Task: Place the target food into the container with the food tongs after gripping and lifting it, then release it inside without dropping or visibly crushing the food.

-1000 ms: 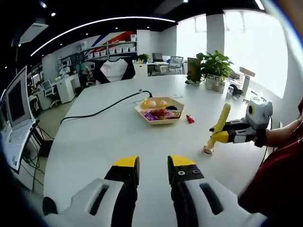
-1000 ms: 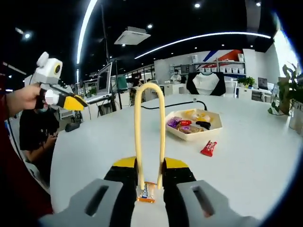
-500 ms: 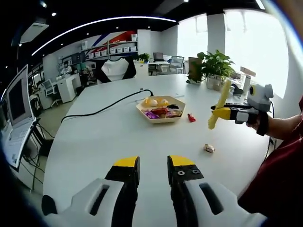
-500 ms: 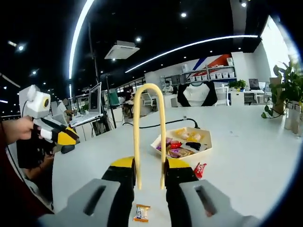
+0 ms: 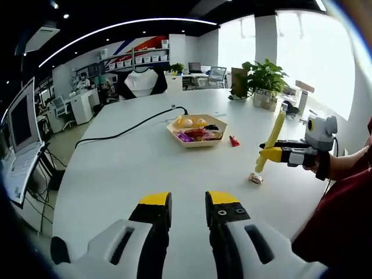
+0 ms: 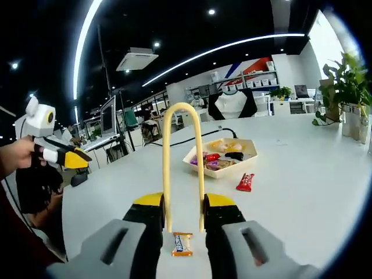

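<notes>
A small wrapped candy (image 6: 182, 244) lies on the white table (image 6: 302, 192), just past the tips of my right gripper (image 6: 183, 203). That gripper is shut on yellow food tongs (image 6: 183, 160), whose loop end stands up in front of the camera. In the left gripper view, the tongs (image 5: 271, 143) slant down from the right gripper (image 5: 290, 156), their tips just above the candy (image 5: 256, 178). A hexagonal tray (image 5: 192, 143) of mixed snacks sits farther back; its rim (image 6: 200, 164) also shows in the right gripper view. My left gripper (image 5: 187, 203) hangs open and holds nothing, low over the table. It also appears in the right gripper view (image 6: 74, 159).
A red wrapper (image 6: 244, 182) lies on the table beside the tray (image 5: 233, 140). A black cable (image 5: 131, 132) runs across the table's far left. Potted plants (image 5: 264, 81) stand at the back right, and a laptop (image 5: 20, 145) sits off the table's left edge.
The right gripper, raised off the table half a second ago with the tongs, has come back down over the candy. The candy stayed on the table. The left gripper barely moved.
</notes>
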A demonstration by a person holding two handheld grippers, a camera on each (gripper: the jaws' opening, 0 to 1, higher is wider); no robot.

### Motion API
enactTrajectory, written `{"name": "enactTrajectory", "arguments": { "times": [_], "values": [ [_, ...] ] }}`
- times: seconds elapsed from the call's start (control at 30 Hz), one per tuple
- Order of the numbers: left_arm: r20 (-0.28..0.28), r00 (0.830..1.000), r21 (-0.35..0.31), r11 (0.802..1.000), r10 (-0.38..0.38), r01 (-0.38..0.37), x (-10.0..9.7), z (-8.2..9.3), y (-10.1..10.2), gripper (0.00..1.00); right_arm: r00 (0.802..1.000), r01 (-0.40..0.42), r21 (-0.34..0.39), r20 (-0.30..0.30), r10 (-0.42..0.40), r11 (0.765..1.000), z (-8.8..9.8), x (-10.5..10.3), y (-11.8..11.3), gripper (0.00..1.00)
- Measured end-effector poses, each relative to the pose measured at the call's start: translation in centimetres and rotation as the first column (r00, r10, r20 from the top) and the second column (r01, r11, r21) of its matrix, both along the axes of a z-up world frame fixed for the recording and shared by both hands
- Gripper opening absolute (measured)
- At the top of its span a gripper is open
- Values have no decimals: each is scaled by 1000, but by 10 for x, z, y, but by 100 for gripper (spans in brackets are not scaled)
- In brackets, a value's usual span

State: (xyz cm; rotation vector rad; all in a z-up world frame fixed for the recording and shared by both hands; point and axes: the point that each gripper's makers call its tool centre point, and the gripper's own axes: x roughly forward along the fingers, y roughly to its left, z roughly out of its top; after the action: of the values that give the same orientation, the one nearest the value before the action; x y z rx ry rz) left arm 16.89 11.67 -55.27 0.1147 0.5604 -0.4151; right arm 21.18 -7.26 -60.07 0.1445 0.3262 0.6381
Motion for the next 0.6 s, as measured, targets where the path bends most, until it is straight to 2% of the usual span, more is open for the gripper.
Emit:
{"name": "enactTrajectory", "arguments": {
  "times": [0.07,0.23,0.4,0.47,0.5,0.53,0.57,0.6],
  "values": [
    [6,1000,-2,1000,-1,1,1,1,-1,25,1000,-6,-30,9,7,1000,-5,-2,0,23],
    [10,1000,9,1000,-4,4,1,2,-1,25,1000,-19,-36,2,19,999,-10,-5,3,23],
    [4,1000,12,1000,-5,5,0,0,-1,25,998,-58,-153,-22,55,987,-34,-14,2,21],
    [3,1000,13,1000,-5,5,0,0,-1,25,994,-76,-208,64,91,975,-24,-18,5,19],
    [3,1000,13,1000,-6,6,0,0,-1,25,988,-94,-268,90,122,959,-25,-19,5,17],
    [1,1000,16,1000,-7,7,1,0,-1,25,984,-111,-300,100,147,947,-27,-19,8,17],
    [-2,1000,17,1000,-8,8,1,-1,-1,25,988,-104,-278,81,131,955,-27,-19,9,16],
    [-5,1000,19,1000,-9,9,1,-2,-1,24,988,-114,-286,68,139,951,-27,-19,9,14]
  ]
}}
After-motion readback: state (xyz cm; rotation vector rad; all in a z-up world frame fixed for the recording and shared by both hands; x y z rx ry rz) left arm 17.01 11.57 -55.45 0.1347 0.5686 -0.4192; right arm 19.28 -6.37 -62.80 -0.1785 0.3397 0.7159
